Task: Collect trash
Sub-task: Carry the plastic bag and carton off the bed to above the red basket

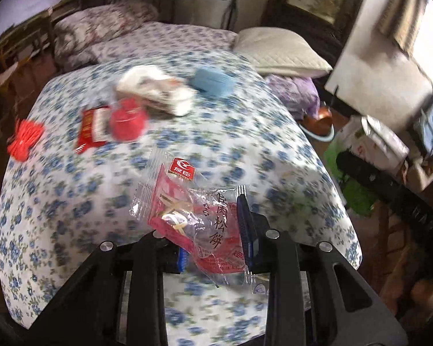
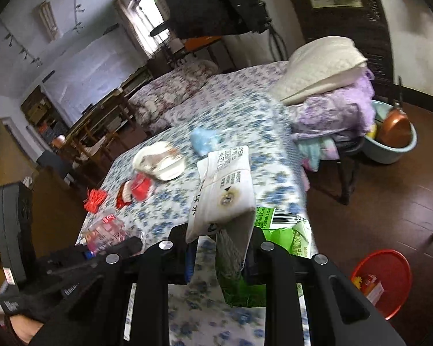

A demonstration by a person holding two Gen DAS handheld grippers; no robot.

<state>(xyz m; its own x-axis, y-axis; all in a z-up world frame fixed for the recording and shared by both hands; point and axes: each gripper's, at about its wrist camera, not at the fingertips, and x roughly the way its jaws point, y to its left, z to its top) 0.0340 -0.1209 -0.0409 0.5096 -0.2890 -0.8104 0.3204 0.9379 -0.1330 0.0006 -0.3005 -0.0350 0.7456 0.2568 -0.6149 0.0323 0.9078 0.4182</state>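
My left gripper [image 1: 213, 248] is shut on a clear and red snack wrapper [image 1: 187, 201] and holds it above the floral tablecloth [image 1: 216, 144]. My right gripper [image 2: 219, 256] is shut on a white and green paper carton [image 2: 225, 190], folded and crumpled. On the cloth lie a red cup [image 1: 127, 121], a red packet [image 1: 91, 129], a red string bundle [image 1: 23, 141], a white crumpled wrapper [image 1: 156, 89] and a blue piece [image 1: 213, 82]. The left gripper with its wrapper shows in the right wrist view [image 2: 106, 230].
A red bin [image 2: 384, 279] with some trash stands on the brown floor at the lower right. A blue basin [image 2: 395, 141] with a copper pot sits by a chair stacked with pillows and bedding [image 2: 326, 92]. Boxes [image 1: 375, 141] stand right of the table.
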